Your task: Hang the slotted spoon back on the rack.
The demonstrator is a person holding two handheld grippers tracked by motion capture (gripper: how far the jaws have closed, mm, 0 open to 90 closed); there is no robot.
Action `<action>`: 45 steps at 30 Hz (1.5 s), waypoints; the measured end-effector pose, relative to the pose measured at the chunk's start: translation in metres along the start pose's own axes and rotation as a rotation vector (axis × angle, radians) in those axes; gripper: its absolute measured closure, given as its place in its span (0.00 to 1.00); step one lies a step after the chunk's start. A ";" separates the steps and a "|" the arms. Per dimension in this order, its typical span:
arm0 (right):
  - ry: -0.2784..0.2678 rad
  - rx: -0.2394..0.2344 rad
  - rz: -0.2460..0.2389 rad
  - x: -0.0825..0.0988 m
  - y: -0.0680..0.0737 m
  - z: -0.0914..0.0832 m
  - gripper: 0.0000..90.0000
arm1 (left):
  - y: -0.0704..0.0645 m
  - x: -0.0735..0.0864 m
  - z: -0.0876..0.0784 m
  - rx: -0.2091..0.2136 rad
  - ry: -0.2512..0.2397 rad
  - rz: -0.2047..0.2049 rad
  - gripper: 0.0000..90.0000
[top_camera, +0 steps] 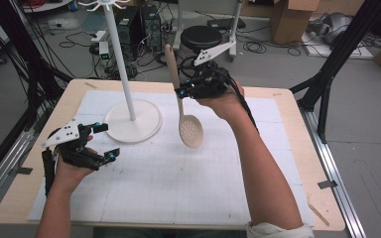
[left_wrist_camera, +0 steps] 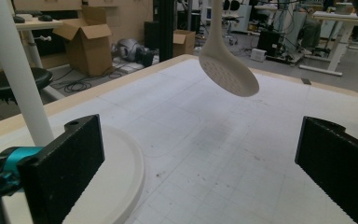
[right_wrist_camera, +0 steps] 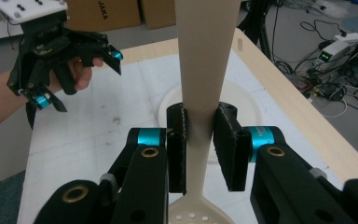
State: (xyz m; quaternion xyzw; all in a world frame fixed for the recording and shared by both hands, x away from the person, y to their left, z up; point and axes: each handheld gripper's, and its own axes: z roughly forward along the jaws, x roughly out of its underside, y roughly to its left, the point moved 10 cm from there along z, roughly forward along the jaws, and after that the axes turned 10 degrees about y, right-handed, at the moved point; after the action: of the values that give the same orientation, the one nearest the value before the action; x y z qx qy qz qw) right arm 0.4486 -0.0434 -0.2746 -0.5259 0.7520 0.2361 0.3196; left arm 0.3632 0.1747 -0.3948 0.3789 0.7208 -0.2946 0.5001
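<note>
We see a white mat on the wooden table, boxes upper right. Our right gripper squeezes the spoon; our left gripper gapes wide.

Light is even and fairly bright, seemingly from overhead room fixtures, though no lamp is visible to confirm it. The white mat reads pale and slightly washed out in the high view, without hard glare. Shadows are soft: a faint dark patch lies on the mat below the slotted spoon in the left gripper view. All three pictures are low in resolution and a little grainy. In the right gripper view the spoon's handle, very close to the lens, looks soft, and the background clutter blurs. Straight lines bow slightly toward the edges.
</note>
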 end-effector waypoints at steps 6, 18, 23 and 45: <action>0.017 -0.002 -0.026 -0.021 -0.006 0.000 0.84 | 0.001 -0.002 -0.003 0.001 -0.014 -0.003 0.02; 0.030 -0.030 -0.058 -0.057 -0.009 0.003 0.84 | 0.000 -0.004 -0.003 0.006 -0.024 -0.003 0.02; 0.044 -0.021 -0.064 -0.073 -0.013 0.009 0.84 | -0.001 -0.004 -0.002 0.013 -0.021 0.005 0.02; 0.107 0.016 -0.036 -0.107 -0.032 0.033 0.84 | -0.001 -0.004 -0.002 0.014 -0.026 -0.003 0.02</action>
State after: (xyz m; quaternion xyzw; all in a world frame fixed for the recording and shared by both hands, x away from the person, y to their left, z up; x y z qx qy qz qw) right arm 0.5119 0.0371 -0.2194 -0.5488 0.7602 0.1957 0.2874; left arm 0.3617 0.1746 -0.3900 0.3775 0.7125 -0.3055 0.5064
